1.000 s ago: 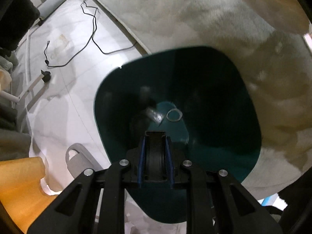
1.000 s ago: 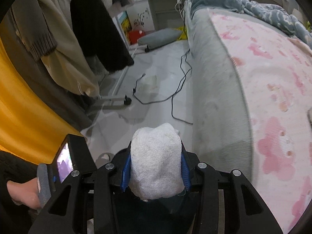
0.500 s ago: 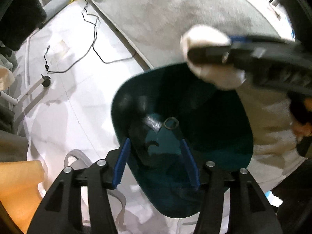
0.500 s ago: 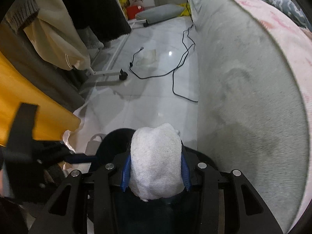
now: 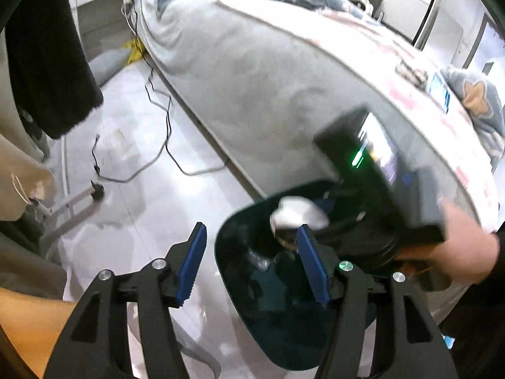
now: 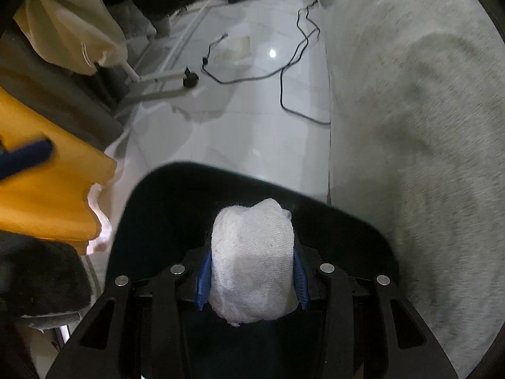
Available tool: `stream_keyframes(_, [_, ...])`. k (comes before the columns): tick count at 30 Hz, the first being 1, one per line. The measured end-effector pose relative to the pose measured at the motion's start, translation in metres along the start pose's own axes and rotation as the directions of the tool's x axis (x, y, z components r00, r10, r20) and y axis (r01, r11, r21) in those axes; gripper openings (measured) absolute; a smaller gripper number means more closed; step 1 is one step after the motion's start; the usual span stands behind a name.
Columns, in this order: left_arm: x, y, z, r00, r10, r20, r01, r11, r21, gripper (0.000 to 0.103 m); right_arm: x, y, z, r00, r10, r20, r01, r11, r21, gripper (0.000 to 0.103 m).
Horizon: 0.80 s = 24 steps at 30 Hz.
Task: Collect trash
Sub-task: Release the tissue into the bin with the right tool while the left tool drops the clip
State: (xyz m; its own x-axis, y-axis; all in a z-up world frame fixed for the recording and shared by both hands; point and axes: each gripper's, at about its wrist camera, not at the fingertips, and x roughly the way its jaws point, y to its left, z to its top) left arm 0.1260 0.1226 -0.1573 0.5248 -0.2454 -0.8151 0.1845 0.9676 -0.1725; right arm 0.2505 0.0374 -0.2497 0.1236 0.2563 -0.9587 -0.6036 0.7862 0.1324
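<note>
While your right gripper (image 6: 251,279) clamps the white wad (image 6: 252,262) over the mouth of the dark bin (image 6: 164,195) (beside the bed (image 6: 410,94)), you are at the drop: spread those fingers; your left gripper (image 5: 252,262) hangs open, empty

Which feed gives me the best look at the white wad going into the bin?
The right wrist view: the white wad sits centred and sharp, pinched between the right gripper's jaws over the dark bin. In the left wrist view the wad is small, blurred and partly hidden.
</note>
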Motion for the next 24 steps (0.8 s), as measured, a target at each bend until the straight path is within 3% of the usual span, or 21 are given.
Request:
stream_keyframes(15, [-0.042,0.007,0.024,0.987,-0.001,0.159,0.007,0.999,-0.034,0.066,0.054,0.008,-0.025,0.987,-0.023,-0.159,0.016,0.999,-0.043,0.043])
stream_keyframes(24, [-0.076,0.001,0.043,0.966,-0.002,0.258,0.011,0.999,-0.032,0.073,0.068,0.004,-0.046,0.97,-0.048,-0.237,0.034,0.997,-0.065,0.048])
